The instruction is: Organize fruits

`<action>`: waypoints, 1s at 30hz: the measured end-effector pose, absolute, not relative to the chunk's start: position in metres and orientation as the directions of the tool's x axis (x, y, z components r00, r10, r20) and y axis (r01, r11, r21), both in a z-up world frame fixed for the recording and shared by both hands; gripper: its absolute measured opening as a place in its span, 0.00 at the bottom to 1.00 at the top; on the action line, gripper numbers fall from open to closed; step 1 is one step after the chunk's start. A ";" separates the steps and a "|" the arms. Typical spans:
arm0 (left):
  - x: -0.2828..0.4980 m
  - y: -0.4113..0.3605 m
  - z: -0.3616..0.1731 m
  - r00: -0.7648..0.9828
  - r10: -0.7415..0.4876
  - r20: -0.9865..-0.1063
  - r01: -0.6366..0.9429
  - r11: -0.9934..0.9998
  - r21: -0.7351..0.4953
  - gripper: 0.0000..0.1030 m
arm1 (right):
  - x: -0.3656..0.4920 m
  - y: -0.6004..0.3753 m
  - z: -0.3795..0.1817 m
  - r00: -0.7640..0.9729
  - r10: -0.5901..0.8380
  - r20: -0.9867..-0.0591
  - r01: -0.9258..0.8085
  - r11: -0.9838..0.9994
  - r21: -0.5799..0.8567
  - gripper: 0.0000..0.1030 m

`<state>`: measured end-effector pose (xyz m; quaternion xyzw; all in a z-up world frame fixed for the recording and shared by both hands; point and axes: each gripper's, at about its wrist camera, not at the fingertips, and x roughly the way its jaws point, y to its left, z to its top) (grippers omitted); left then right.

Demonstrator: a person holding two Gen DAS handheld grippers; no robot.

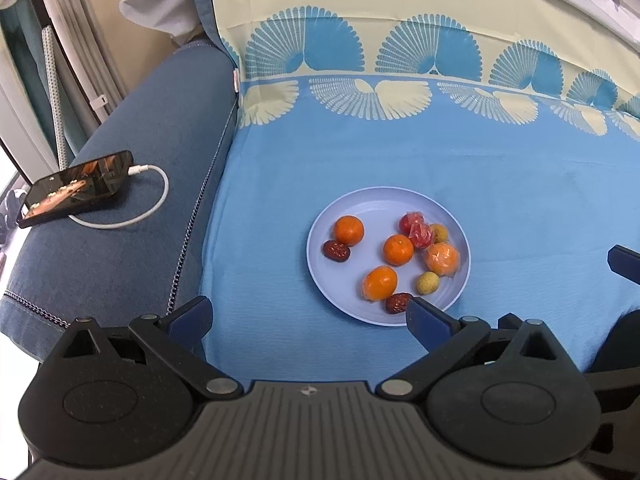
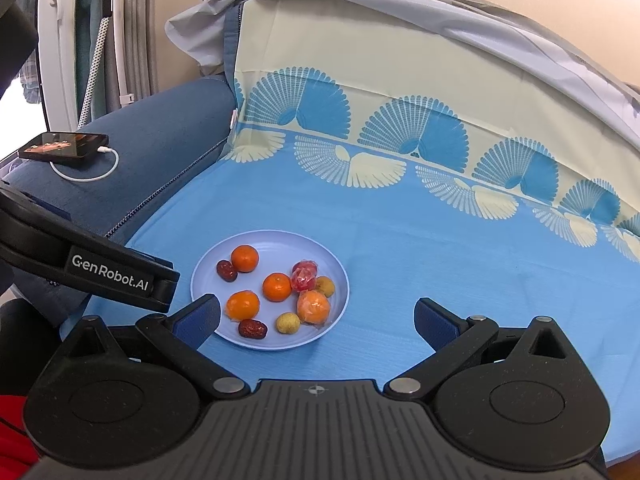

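1. "GenRobot.AI" — white letters on the black side of the left gripper (image 2: 120, 276), seen in the right wrist view.
2. A small crosshair mark, a circle with a cross — it sits on the ribbed grey top of each gripper body, at the near centre of both views.
3. The phone (image 1: 76, 188) has a lit screen, but whatever is on it is too small to read.
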<state>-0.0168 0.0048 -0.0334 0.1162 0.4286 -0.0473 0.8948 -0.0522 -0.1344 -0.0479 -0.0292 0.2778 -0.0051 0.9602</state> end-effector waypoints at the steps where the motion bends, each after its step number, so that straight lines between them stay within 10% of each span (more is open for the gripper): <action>1: -0.017 0.005 -0.034 0.628 0.016 -0.778 0.184 0.968 0.169 1.00 | -0.052 -0.134 -0.048 0.845 -0.026 -0.534 -0.006 0.998 -0.059 0.99; 30: -0.020 0.005 -0.032 0.632 0.016 -0.775 0.189 0.966 0.174 1.00 | -0.052 -0.135 -0.050 0.843 -0.030 -0.538 0.002 0.999 -0.052 0.99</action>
